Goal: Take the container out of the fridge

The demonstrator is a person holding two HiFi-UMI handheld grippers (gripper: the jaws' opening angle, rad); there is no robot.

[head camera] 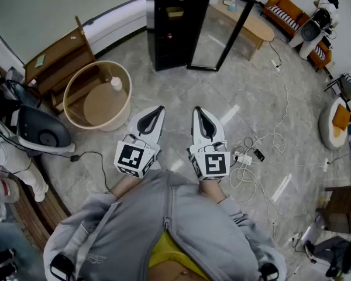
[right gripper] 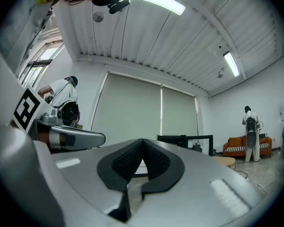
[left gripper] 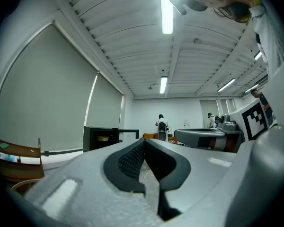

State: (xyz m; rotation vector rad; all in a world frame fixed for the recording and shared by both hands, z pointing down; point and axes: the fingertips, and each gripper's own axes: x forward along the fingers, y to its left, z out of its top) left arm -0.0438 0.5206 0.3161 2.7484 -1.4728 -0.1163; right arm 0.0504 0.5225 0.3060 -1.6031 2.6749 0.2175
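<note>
The black fridge (head camera: 167, 25) stands far ahead on the floor with its glass door (head camera: 222, 34) swung open to the right. Yellow containers (head camera: 175, 12) sit on its shelves. Both grippers are held side by side in front of my body, level and well short of the fridge. My left gripper (head camera: 157, 110) is shut with nothing in it, and so is my right gripper (head camera: 198, 111). In the left gripper view the shut jaws (left gripper: 144, 143) point past the fridge (left gripper: 102, 138), where a yellow container (left gripper: 103, 138) shows. The right gripper (right gripper: 142, 144) looks toward the fridge (right gripper: 184, 140).
A round beige tub (head camera: 98, 95) holding a white bottle stands ahead left, beside a wooden shelf unit (head camera: 58, 63). Cables and a power strip (head camera: 248, 157) lie on the floor to the right. A wooden table (head camera: 254, 23) and an orange sofa (head camera: 292, 13) stand beyond the fridge.
</note>
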